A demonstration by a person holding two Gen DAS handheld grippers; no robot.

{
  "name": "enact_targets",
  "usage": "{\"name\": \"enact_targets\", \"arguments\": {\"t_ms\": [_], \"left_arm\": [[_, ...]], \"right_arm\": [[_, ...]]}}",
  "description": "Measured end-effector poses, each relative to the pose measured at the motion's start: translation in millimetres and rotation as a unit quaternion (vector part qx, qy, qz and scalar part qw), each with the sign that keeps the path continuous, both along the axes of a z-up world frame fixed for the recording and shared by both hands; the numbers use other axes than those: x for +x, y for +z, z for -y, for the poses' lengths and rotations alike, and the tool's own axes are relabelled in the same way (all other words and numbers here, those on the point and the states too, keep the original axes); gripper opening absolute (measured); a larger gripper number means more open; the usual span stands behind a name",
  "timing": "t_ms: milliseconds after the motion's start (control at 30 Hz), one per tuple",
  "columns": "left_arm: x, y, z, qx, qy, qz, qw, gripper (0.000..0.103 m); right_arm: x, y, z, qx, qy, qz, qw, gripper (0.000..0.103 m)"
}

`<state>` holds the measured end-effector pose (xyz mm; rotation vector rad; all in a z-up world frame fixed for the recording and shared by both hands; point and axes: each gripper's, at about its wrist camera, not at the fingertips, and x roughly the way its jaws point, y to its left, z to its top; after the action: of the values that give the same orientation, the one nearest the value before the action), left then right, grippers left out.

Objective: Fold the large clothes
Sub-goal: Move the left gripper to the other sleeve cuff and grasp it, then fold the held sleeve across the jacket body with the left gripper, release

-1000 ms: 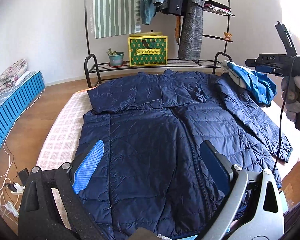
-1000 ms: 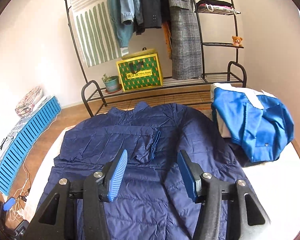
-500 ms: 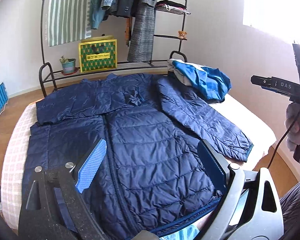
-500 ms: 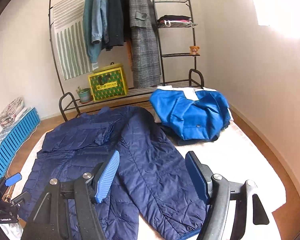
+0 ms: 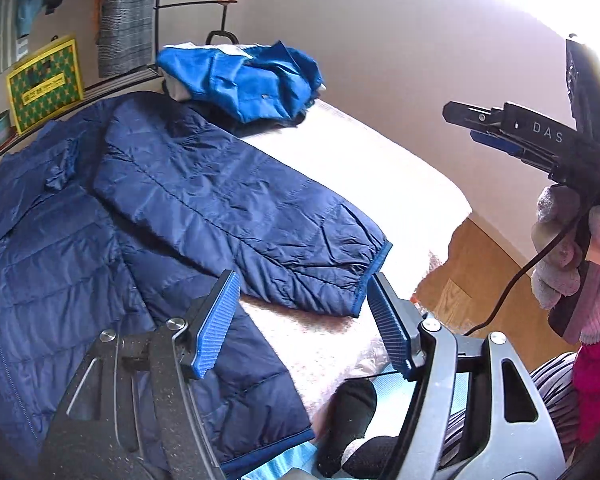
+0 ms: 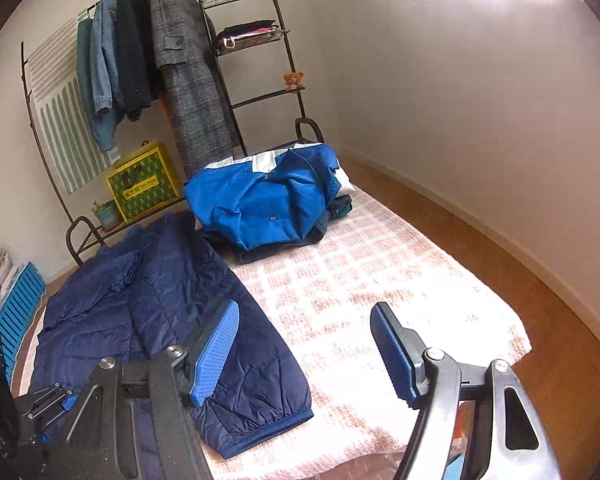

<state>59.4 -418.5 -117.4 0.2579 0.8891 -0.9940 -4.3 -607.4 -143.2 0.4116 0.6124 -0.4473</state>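
Below, both pairs of tongs stand wide open and grip nothing. Left tongs: blue ribbed pads spread apart, with the cuff of the jacket's sleeve lying just ahead, between the two pads in the left wrist view; whether a pad touches the cloth cannot be told. Right tongs: pads likewise spread, the left pad over the same sleeve, the right pad over bare bedcover. To the right of the left tongs, the right tongs appear from the side, held by a hand in a pink glove, off the bed's edge over the wooden floor.

Jacket: navy, quilted, spread flat on the bed, mostly left of and beyond both tongs; one sleeve lies straight across the checked bedcover toward the near edge, cuff trimmed in brighter blue. The other sleeve is folded across the chest.

Beyond the jacket, at the far end of the bed, a bright blue garment rests in a heap on darker folded clothes.

Farther out, against the wall, a metal rack carries hanging coats, a small teddy bear, a yellow-green box and a potted plant. A blue slatted crate stands at far left.
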Motion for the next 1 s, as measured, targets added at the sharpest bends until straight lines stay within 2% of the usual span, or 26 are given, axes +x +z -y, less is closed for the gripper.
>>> {"name": "enact_targets", "arguments": {"t_ms": [167, 367, 567, 700, 767, 833, 900, 1000], "left_arm": [[-19.8, -29.6, 56.2, 0.039, -0.061, -0.034, 0.9968, 0.069], [-34.0, -57.8, 98.5, 0.093, -0.087, -0.014, 0.9917, 0.069], [-30.6, -81.6, 115.4, 0.149, -0.082, 0.009, 0.9854, 0.069], [-34.3, -86.8, 123.9, 0.169, -0.088, 0.04, 0.9808, 0.069], [-29.6, -87.0, 125.7, 0.164, -0.081, 0.03, 0.9827, 0.061], [-22.6, -84.8, 126.0, 0.158, -0.07, 0.028, 0.9845, 0.032], [-14.5, -82.0, 126.1, 0.154, -0.062, 0.012, 0.9861, 0.011], [-3.1, -70.1, 118.6, 0.13, -0.052, -0.018, 0.99, 0.008]], "right_arm": [[-15.7, -3.7, 23.7, 0.017, -0.028, 0.004, 0.999, 0.071], [-38.1, -1.6, 47.1, 0.05, -0.066, 0.029, 0.996, 0.071], [-46.0, -0.7, 56.6, 0.074, -0.085, 0.045, 0.993, 0.071], [-43.7, 0.8, 56.5, 0.08, -0.082, 0.052, 0.992, 0.071], [-41.8, 1.6, 54.6, 0.079, -0.079, 0.053, 0.992, 0.071], [-40.1, 3.2, 52.4, 0.079, -0.077, 0.055, 0.992, 0.071], [-39.1, 5.2, 51.2, 0.08, -0.075, 0.058, 0.992, 0.071], [-37.9, 7.0, 50.4, 0.083, -0.078, 0.062, 0.992, 0.071]]}}
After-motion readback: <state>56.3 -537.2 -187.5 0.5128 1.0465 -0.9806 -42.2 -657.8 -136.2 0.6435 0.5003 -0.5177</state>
